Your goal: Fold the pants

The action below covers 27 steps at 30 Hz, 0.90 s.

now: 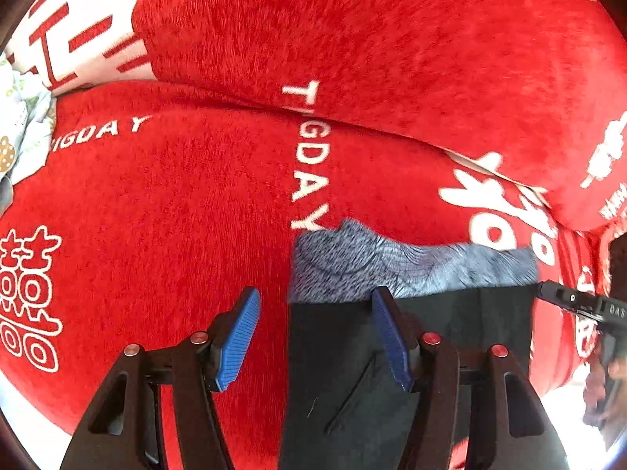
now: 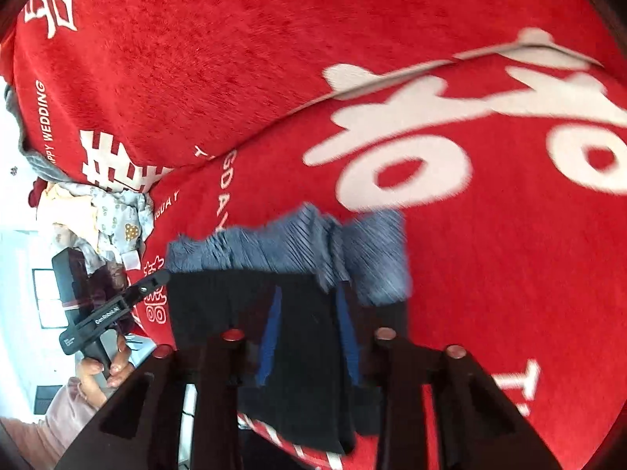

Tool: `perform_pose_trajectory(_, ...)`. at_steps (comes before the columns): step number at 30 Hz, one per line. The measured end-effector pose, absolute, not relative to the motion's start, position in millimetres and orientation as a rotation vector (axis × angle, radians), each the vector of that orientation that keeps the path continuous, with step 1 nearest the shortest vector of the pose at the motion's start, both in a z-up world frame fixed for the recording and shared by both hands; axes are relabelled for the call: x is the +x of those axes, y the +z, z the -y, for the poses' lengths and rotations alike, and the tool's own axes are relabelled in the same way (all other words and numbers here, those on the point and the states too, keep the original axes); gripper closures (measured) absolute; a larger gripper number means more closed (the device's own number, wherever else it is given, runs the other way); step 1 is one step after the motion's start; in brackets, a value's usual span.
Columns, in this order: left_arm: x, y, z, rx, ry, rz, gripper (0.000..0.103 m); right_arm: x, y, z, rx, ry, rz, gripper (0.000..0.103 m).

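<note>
Black pants (image 1: pixel 411 352) lie on the red blanket (image 1: pixel 176 196), grey cuff toward twelve o'clock; left tongs (image 1: pixel 315 337) gape empty astride their nine-o'clock edge (nearer), right tongs (image 2: pixel 309 337) pinch fabric.

Left wrist view: pants (image 1: pixel 411 352) lie on blanket (image 1: pixel 176 215), lower centre-right of frame, their lining (image 1: pixel 392 262) above. Left gripper (image 1: pixel 315 337) straddles their left edge. Clothes pile (image 1: pixel 19 145) at left edge. Right gripper (image 2: pixel 307 337) over pants in right wrist view.
</note>
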State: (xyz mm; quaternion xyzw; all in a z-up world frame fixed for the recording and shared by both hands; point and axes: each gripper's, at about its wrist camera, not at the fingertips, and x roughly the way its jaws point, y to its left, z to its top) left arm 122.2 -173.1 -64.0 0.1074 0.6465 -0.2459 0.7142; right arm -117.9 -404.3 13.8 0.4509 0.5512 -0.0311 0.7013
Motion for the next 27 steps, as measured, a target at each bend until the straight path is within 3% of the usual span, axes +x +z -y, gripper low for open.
perform_pose_trajectory(3, 125.4, -91.7, 179.8, 0.314, -0.486, -1.428, 0.039, -89.5, -2.4, 390.0, 0.831, -0.132, -1.304, 0.09)
perform_pose_trajectory(5, 128.8, -99.7, 178.5, 0.328, -0.448, -1.399, 0.02, -84.3, -12.9, 391.9, 0.824, -0.159, -1.321, 0.09)
perform_pose_trajectory(6, 132.5, -101.4, 176.9, 0.322, -0.437, -1.402, 0.019, -83.2, -17.4, 395.0, 0.842, -0.171, -1.321, 0.089)
perform_pose_trajectory(8, 136.7, -101.5, 172.7, 0.29, -0.428, -1.431, 0.019, -82.9, -20.5, 400.4, 0.874, -0.19, -1.317, 0.089)
perform_pose_trajectory(10, 135.4, -93.0, 169.2, 0.3, -0.424, -1.425, 0.019, -86.7, -13.9, 400.7, 0.88, -0.193, -1.316, 0.079)
perform_pose_trajectory(13, 122.9, -73.9, 161.9, 0.35, -0.444, -1.389, 0.019, -107.8, 0.1, 397.6, 0.915, -0.147, -1.329, 0.071)
perform_pose_trajectory(21, 74.1, -61.7, 137.2, 0.364, -0.474, -1.438, 0.019, -203.8, 10.0, 355.7, 1.167, -0.091, -1.406, 0.071)
perform_pose_trajectory(26, 51.6, -78.8, 131.4, 0.352, -0.461, -1.497, 0.019, -238.1, -19.6, 348.0, 1.484, -0.169, -1.288, 0.068)
perform_pose_trajectory(27, 50.1, -77.6, 132.1, 0.355, -0.458, -1.493, 0.019, -239.7, -20.6, 349.3, 1.518, -0.176, -1.241, 0.071)
